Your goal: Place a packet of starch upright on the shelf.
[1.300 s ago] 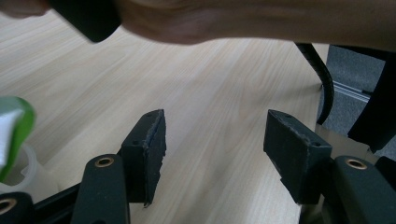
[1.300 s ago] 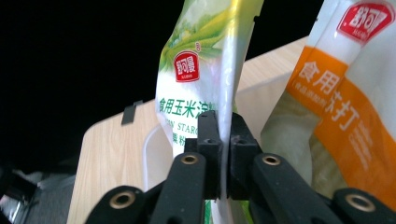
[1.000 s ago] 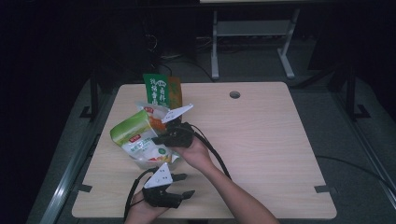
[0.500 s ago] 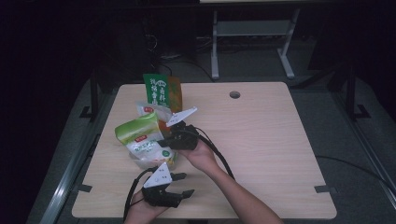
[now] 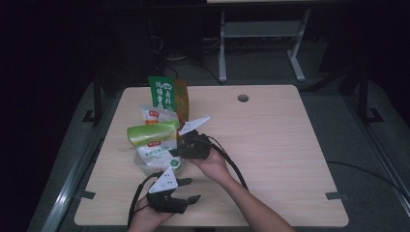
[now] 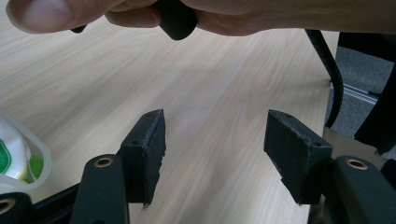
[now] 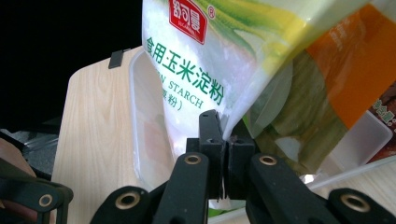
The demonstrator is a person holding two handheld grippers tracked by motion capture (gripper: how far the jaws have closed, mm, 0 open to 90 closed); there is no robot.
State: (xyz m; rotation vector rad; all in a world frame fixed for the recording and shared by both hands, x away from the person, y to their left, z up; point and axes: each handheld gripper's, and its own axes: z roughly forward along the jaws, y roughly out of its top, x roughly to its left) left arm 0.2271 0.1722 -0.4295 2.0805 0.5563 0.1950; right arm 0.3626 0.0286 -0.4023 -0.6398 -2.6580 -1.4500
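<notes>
Far left of the wooden table point(image 5: 290, 159), a clear plastic container point(image 5: 145, 166) sits near the edge, and the corn starch bag point(image 5: 152, 142) hangs tilted just above it — a white pouch with a green-yellow top band, a red brand mark and green lettering, soft and bulging with powder. Behind it stand another white pouch point(image 5: 153, 115) and a green and orange packet point(image 5: 167, 94), upright and crowded close. The right gripper point(image 7: 225, 154) has its jaws pinched tight on the bag's lower edge — a thin strip of film carrying the whole weight. That is the risk: the slick film could slide out of so narrow a bite and the bag would drop, perhaps catching the container's rim and tipping it, or nudging the packets behind. Nearer the person, the left gripper point(image 6: 215, 154) hovers over bare wood with its jaws spread wide and nothing between them, too far off, it seems, to steady the container if the bag swings.
</notes>
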